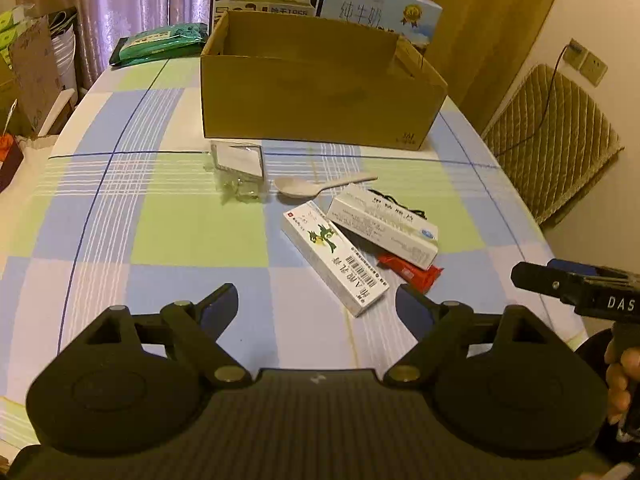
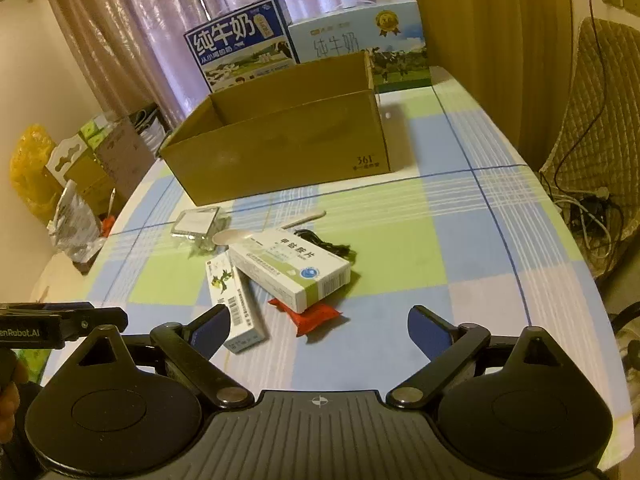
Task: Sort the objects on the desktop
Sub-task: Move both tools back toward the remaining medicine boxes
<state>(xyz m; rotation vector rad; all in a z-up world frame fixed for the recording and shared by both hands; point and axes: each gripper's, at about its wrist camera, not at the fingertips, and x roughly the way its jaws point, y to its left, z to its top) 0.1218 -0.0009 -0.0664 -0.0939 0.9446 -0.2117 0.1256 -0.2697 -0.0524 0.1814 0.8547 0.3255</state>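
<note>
the left gripper [image 1: 316,304] hovers over the near edge of the table, jaws spread wide with nothing between them. the right gripper [image 2: 318,330] hovers likewise, jaws spread and empty; in the left wrist view its black body enters at 3 o'clock.

the surface is a checked tablecloth in blue, green and white squares [image 1: 192,236] with thin dark blue lines, covering a rounded table.

just beyond the right gripper, at 12 o'clock, lies the cluster of items. a long white carton with a green bird print and barcode [image 1: 334,258] lies flat. a white medicine box with a blue round logo [image 2: 290,266] rests partly on that carton and on a red foil sachet [image 2: 316,318]. a black cord [image 2: 326,245] lies behind the box. at 11 o'clock, a pale plastic spoon [image 1: 316,187] lies beside a clear plastic packet with a white card [image 1: 240,168].

further on stands an open brown cardboard box [image 1: 316,108]. behind it stand a dark blue milk carton case [image 2: 244,46] and a light blue milk carton case [image 2: 360,40]. a green packet [image 1: 160,44] lies at the far left corner.

pale purple curtains [image 2: 160,20] hang behind, and a quilted beige chair [image 1: 552,136] stands at 2 o'clock.
</note>
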